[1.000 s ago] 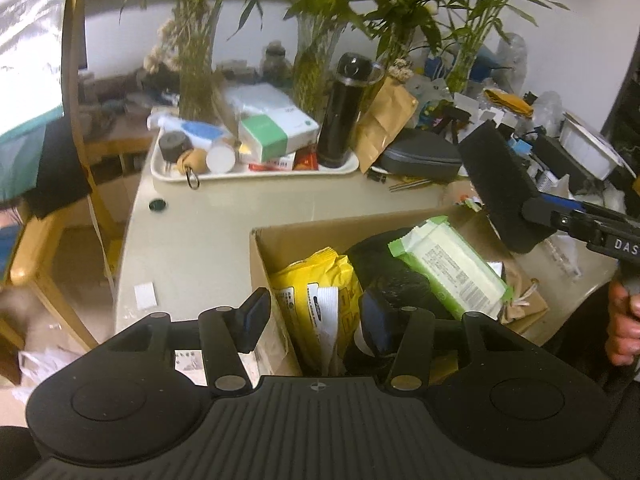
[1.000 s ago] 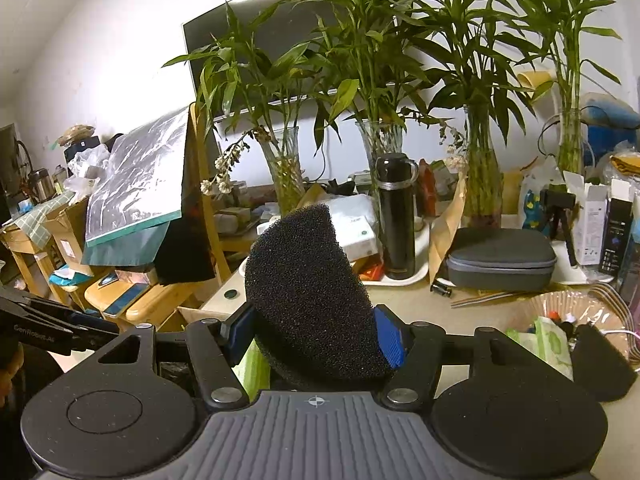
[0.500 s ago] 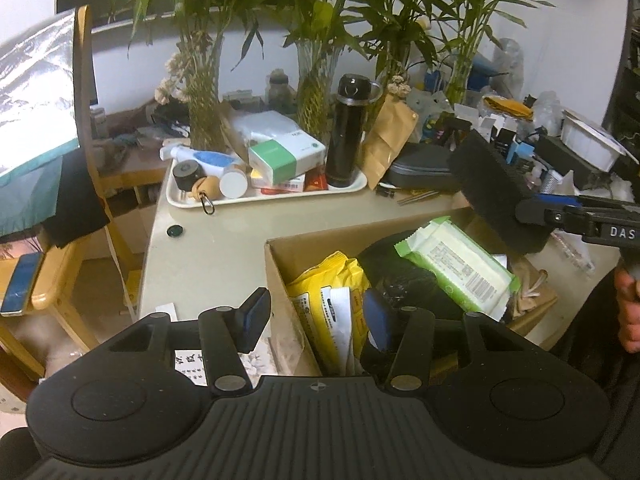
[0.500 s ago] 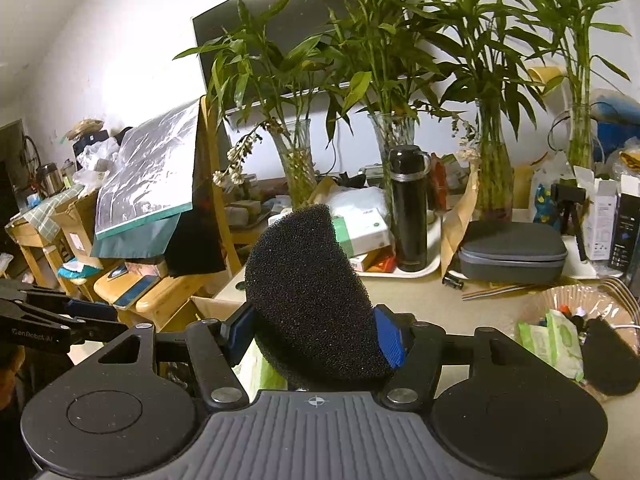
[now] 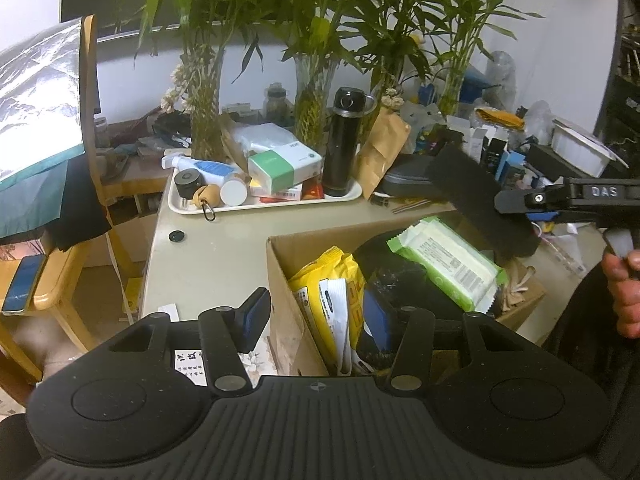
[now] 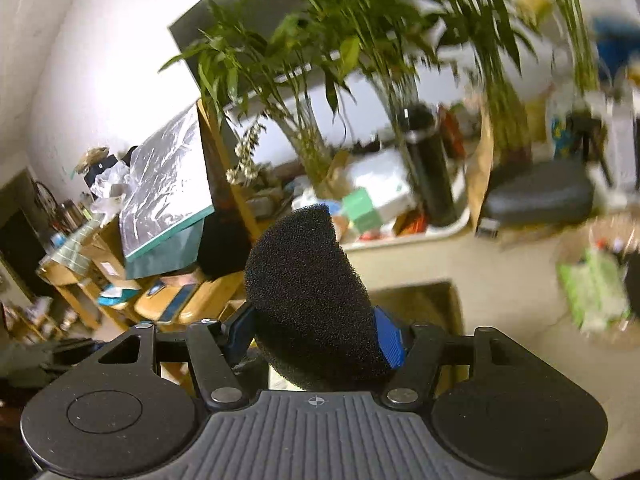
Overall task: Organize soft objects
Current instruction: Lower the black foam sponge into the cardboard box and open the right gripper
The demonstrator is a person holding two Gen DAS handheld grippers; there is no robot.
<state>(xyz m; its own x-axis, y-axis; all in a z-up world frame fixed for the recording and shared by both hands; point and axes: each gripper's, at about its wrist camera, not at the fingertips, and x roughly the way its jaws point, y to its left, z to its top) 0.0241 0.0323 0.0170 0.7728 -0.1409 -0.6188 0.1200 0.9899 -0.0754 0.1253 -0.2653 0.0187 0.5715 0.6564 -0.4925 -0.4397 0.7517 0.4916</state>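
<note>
My left gripper [image 5: 316, 320] is open and straddles the left wall of the cardboard box [image 5: 280, 280]: one finger is outside, the other inside, and neither pad presses on it. In the box lie a yellow packet [image 5: 328, 276], a green wet-wipes pack [image 5: 444, 264] and a black soft item [image 5: 396, 276]. My right gripper [image 6: 316, 336] is shut on a black foam piece [image 6: 308, 296]. In the left wrist view, that gripper [image 5: 516, 200] holds the foam [image 5: 480, 208] above the box's far right side, with a hand [image 5: 624, 288] on its grip.
A white tray [image 5: 176, 204] behind the box carries a black flask [image 5: 344, 140], a green-and-white carton [image 5: 284, 164] and small bottles. Glass vases of bamboo stand behind it. A grey case [image 5: 408, 176] lies to the right. At the left is a wooden chair [image 5: 92, 120].
The left wrist view has shifted, so the box now sits further right in it. The right gripper has rolled; its view is tilted and blurred. The foam stays gripped.
</note>
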